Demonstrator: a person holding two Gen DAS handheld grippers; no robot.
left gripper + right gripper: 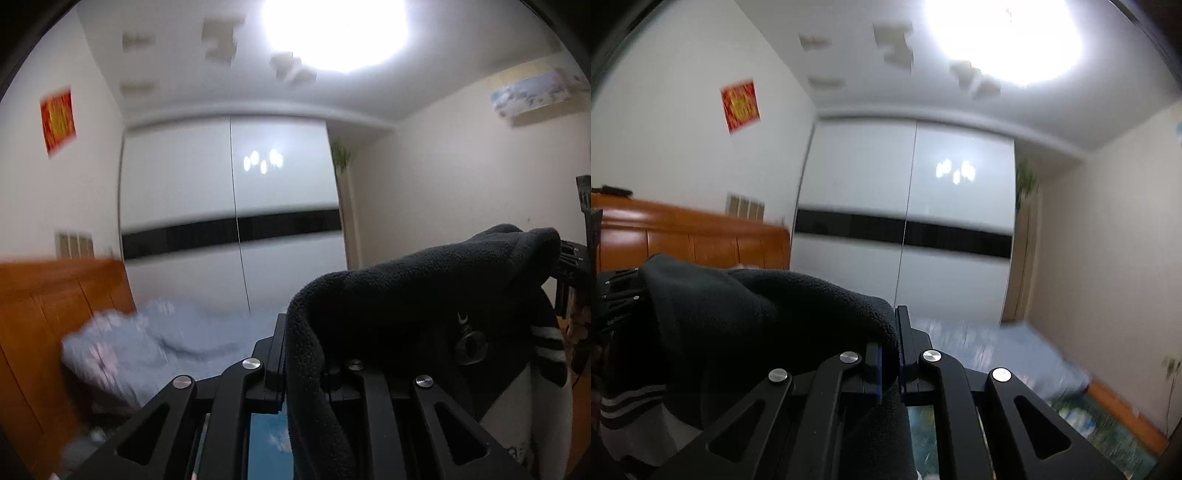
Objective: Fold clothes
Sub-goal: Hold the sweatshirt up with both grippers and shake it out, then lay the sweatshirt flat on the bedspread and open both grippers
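Observation:
A black fleece garment (424,288) with white-striped cuffs hangs in the air between my two grippers. My left gripper (295,354) is shut on one edge of it at the bottom middle of the left wrist view; the cloth drapes over the right finger and stretches off to the right. In the right wrist view the same garment (757,314) runs in from the left, and my right gripper (889,354) is shut on its edge. Both grippers are raised and tilted up toward the ceiling. The other gripper shows at each view's side edge.
A bed with light blue bedding (155,343) lies below, with an orange wooden headboard (55,306) at the left. A white sliding wardrobe (232,221) with a black band stands ahead. A wooden floor edge (1123,410) runs at the right.

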